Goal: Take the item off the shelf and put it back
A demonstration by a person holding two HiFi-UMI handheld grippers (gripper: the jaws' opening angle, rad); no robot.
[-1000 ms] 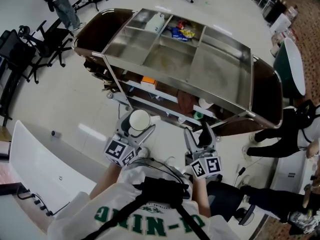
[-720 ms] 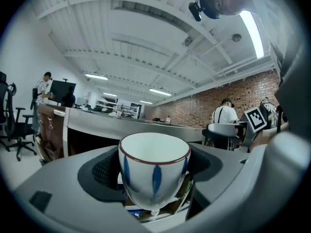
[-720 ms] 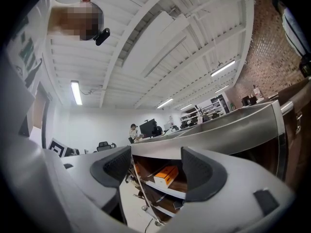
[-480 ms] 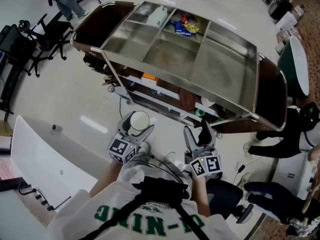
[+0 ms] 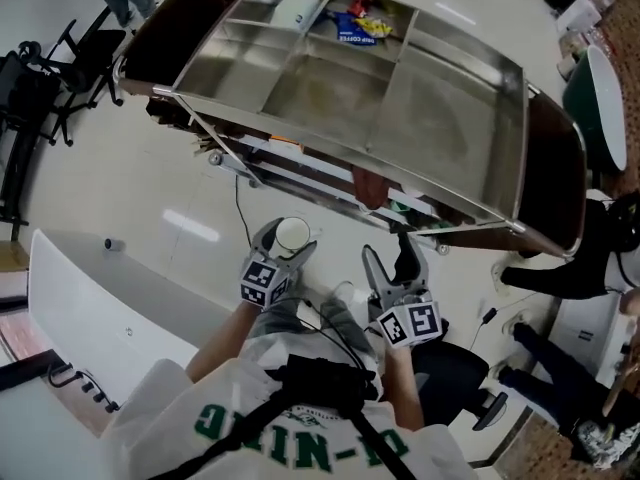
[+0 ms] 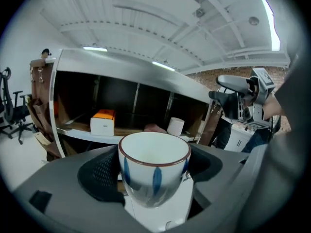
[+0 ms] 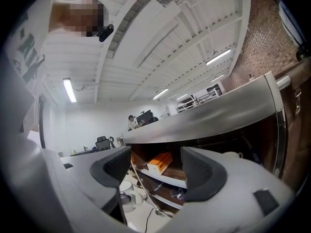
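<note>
A white cup (image 5: 292,234) with blue strokes and a brown rim (image 6: 154,171) sits upright between the jaws of my left gripper (image 5: 283,249), which is shut on it. The gripper hangs in front of a steel cart (image 5: 400,98), level with its lower shelf (image 6: 77,132). On that shelf stand an orange-and-white box (image 6: 102,122) and a white cup (image 6: 176,126). To the right, my right gripper (image 5: 390,264) is open with nothing between its fingers. In the right gripper view the orange box (image 7: 158,163) shows in the gap between the jaws.
The cart's top tray holds a white bottle (image 5: 300,8) and snack packs (image 5: 358,28). A white panel (image 5: 90,308) lies at the left, office chairs (image 5: 40,78) stand beyond it, and a person in dark clothes (image 5: 600,258) is at the right. A cable (image 5: 238,218) runs on the floor.
My left gripper has come down with the cup and shifted a little right. The right gripper has sunk slightly. The cart has slid up in the head view.
</note>
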